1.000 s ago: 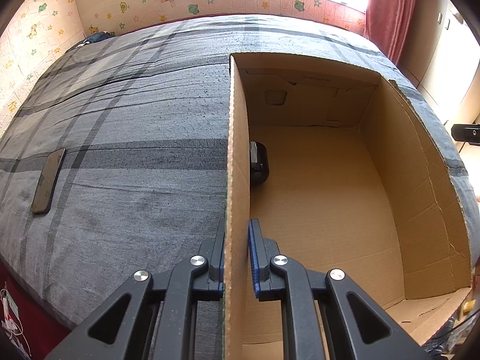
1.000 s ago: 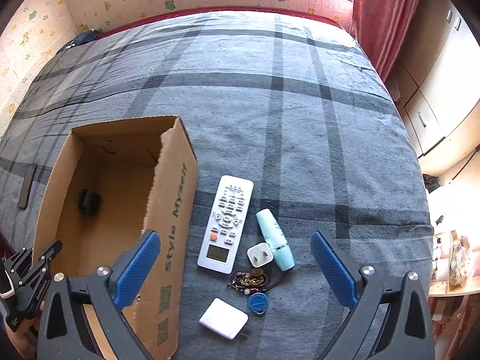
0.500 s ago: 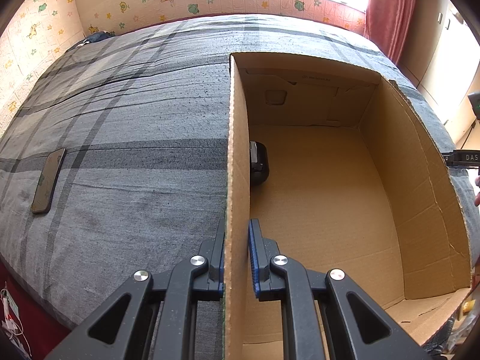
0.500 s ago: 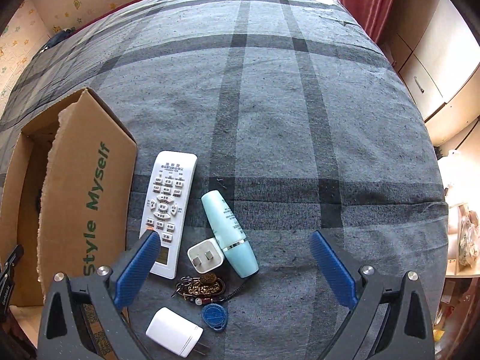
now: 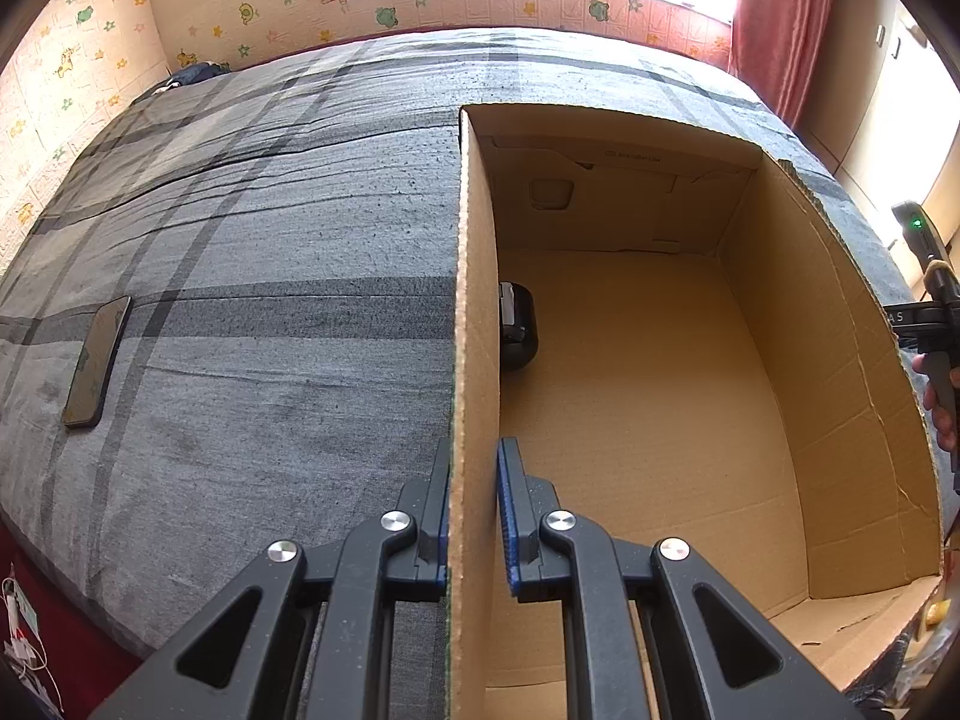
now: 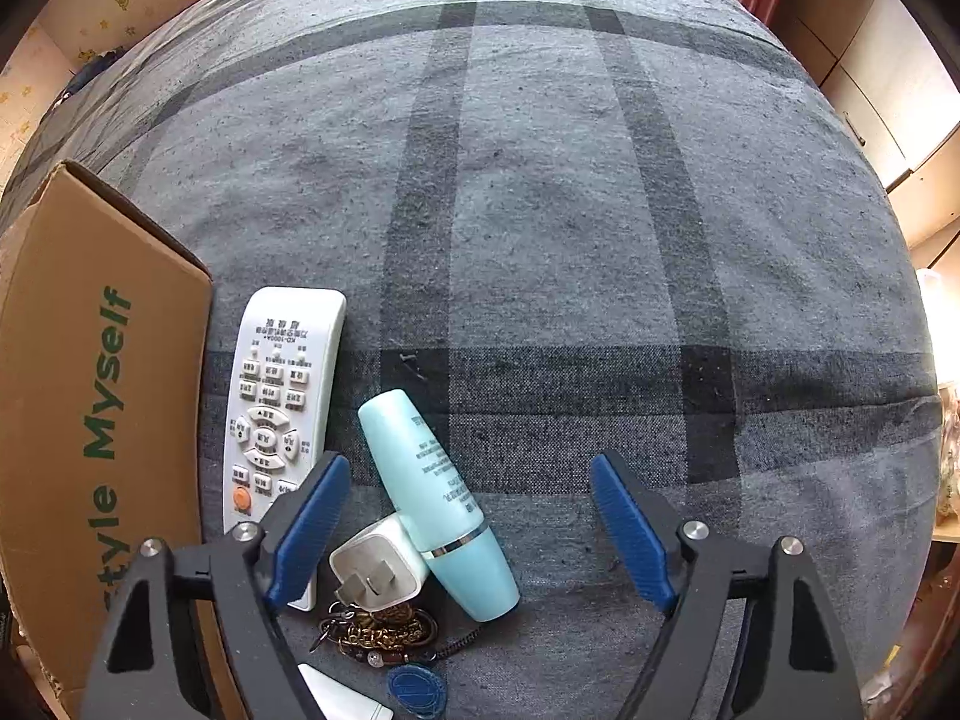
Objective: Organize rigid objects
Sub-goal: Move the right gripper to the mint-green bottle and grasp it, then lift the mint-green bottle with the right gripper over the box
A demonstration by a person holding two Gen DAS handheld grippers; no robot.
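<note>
Bed (image 6: 540,210) covered in grey plaid fabric. Lying on it: cardboard box (image 5: 810,360), open-topped, right half of left wrist frame; dark phone (image 5: 96,363), left edge. Right wrist frame, lower left: white remote (image 6: 276,396), light-blue bottle (image 6: 432,492), white charger plug (image 6: 378,570), keys with blue fob (image 6: 384,636).

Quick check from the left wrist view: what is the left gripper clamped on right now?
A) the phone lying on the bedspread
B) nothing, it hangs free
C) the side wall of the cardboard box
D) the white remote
C: the left gripper has its blue fingers pressed on either face of the upright cardboard box wall, while the phone lies untouched far off on the bedspread.
</note>
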